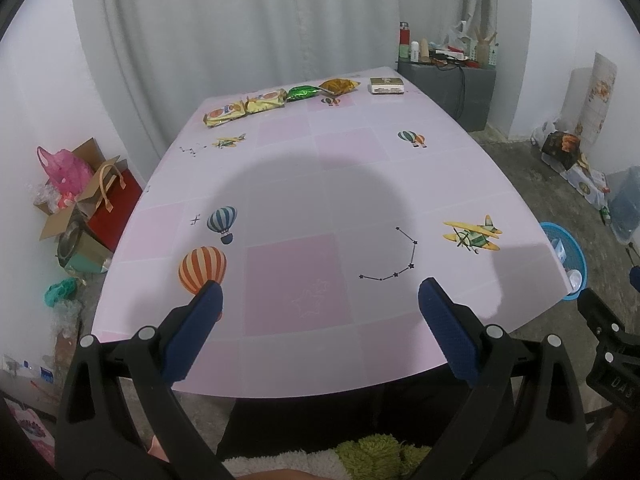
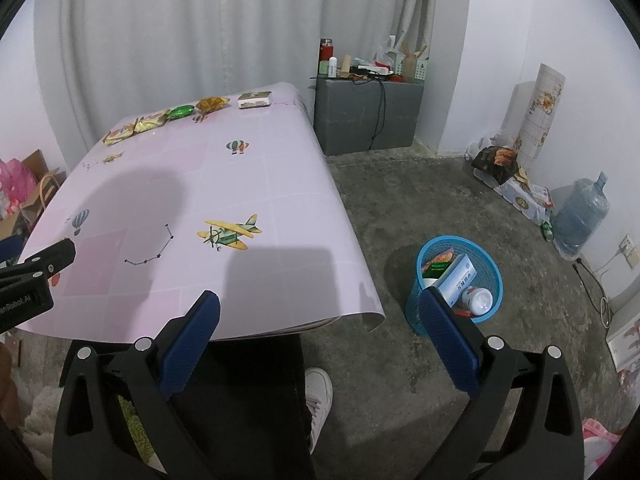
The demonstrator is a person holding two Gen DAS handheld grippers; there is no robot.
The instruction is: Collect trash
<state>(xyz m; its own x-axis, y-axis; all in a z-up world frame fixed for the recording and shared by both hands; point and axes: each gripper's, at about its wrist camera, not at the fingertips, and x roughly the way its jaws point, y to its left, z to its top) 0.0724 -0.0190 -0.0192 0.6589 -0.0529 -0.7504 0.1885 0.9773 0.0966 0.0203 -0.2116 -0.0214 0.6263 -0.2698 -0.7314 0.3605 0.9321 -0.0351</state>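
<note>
Snack wrappers [image 1: 256, 106] and small box [image 1: 386, 85] in a row along far edge of pink table [image 1: 360, 184]. Blue basket [image 2: 490, 276] on concrete floor [image 2: 400, 208], right of table, part-filled. Left gripper [image 1: 320, 300] and right gripper [image 2: 320, 304] spread wide, empty. Grey curtain [image 1: 240, 20] behind.

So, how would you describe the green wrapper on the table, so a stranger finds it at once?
Look along the far edge of the pink table, where a row of trash lies. The green wrapper sits between a yellow packet and an orange-brown bag; it alone is shiny green.
</note>
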